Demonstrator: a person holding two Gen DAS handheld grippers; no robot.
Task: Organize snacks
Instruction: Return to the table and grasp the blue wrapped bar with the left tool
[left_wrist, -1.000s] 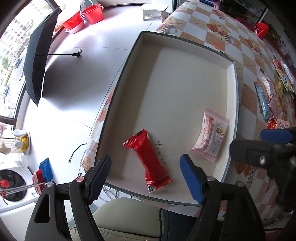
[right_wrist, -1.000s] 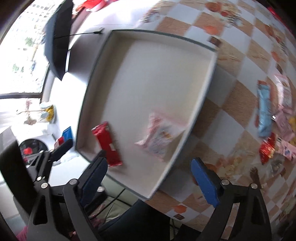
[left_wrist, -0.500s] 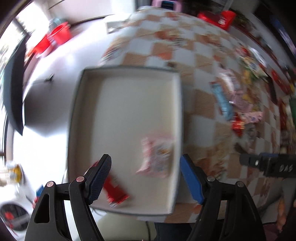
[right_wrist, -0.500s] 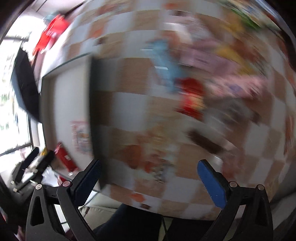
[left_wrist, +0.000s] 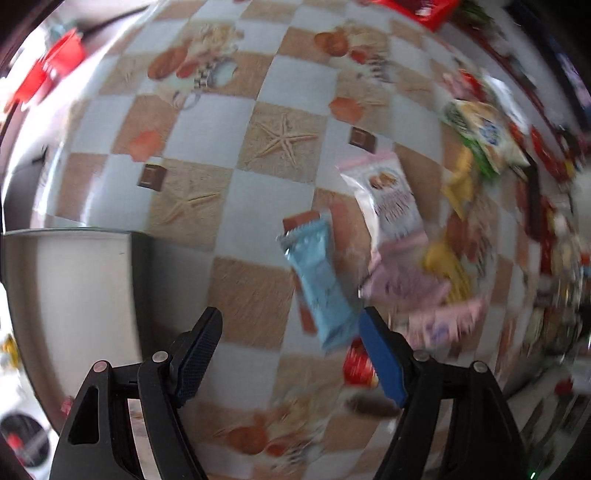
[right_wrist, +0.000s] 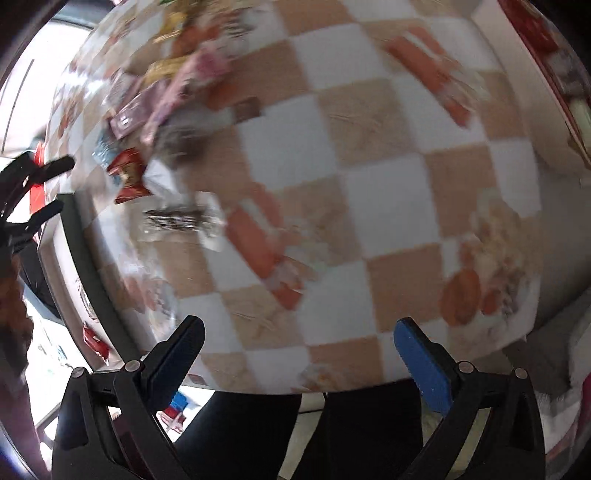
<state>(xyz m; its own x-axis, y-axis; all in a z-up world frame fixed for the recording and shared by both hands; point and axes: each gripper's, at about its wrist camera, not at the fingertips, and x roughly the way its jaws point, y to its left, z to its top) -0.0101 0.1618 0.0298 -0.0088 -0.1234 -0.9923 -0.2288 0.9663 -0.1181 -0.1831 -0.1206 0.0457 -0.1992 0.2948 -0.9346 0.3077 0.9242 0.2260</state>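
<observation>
A: Left wrist view first. What containers show?

B: One: the corner of a shallow white tray (left_wrist: 74, 266) at the left edge, on the checkered tablecloth (left_wrist: 229, 140). The part that shows holds nothing I can make out.

A: And the snacks?

B: Out on the cloth, right of the tray. A light blue bar wrapper (left_wrist: 321, 284) lies nearest, its lower end just beside the right fingertip. A pink-and-white packet (left_wrist: 388, 195) sits beyond it, then a blurred heap of pink, yellow and green packets (left_wrist: 461, 221).

A: The left gripper (left_wrist: 291, 343)?

B: Jaws apart, nothing between them, over bare cloth.

A: Now the right wrist view.

B: The tray's dark rim (right_wrist: 85, 258) runs down the left side; a small red wrapper (right_wrist: 94, 341) shows inside it. The snack pile (right_wrist: 166, 92) is upper left, smeared by blur, with a red packet (right_wrist: 127, 175) at its near edge.

A: The right gripper (right_wrist: 299, 350)?

B: Spread wide and empty, above checkered squares near the table's edge. The left gripper's fingers poke in at far left.
</observation>
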